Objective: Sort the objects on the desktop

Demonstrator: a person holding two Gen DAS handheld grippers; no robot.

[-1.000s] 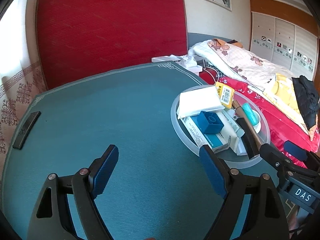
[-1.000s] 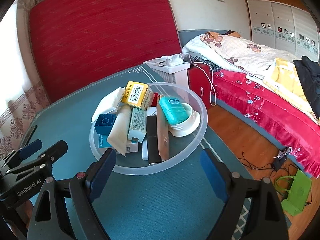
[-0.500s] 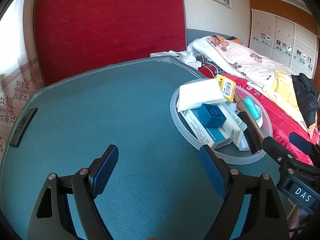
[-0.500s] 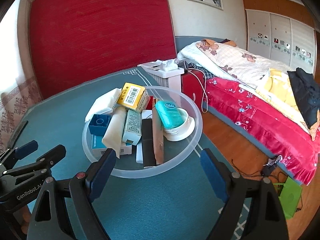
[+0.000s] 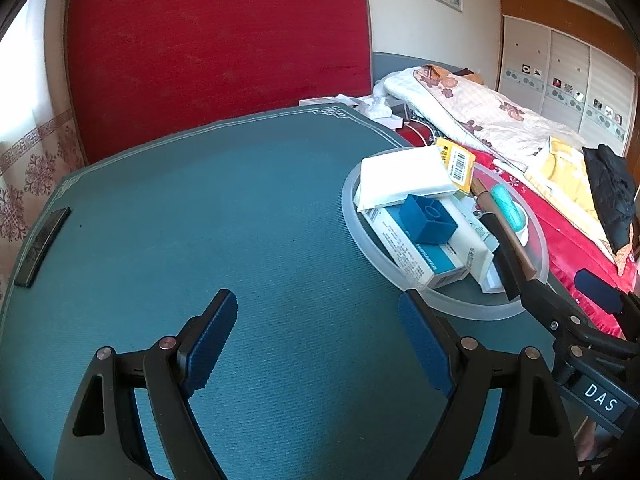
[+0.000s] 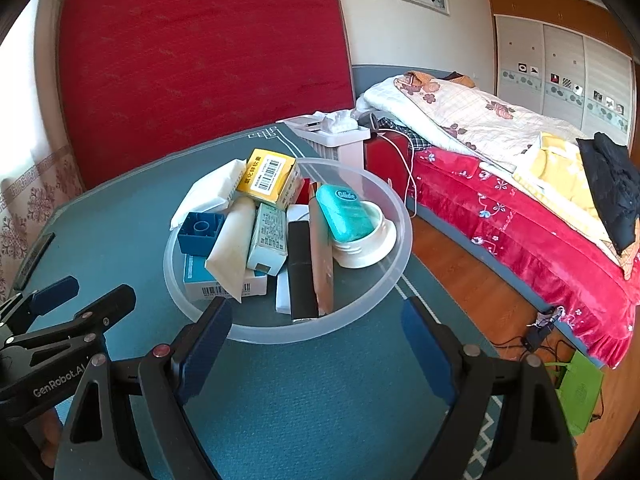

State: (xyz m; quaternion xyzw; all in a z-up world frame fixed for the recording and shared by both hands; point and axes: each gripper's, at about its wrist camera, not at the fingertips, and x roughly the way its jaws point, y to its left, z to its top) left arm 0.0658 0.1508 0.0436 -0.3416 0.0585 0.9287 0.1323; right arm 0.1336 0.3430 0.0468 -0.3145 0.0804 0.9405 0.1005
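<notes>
Nearest you, your left gripper [image 5: 318, 322] hangs over bare teal table [image 5: 240, 216] with its fingers spread and empty, and your right gripper [image 6: 316, 330] sits just short of the clear bowl [image 6: 394, 264], likewise spread and grasping nothing. The bowl stands near the table's right edge, piled with a blue block [image 6: 200, 232], white tube [image 6: 234, 248], boxes, a black bar [image 6: 302, 272] and a teal floss case [image 6: 346, 212]. Farther off, a black remote [image 5: 42, 246] lies at the left edge.
</notes>
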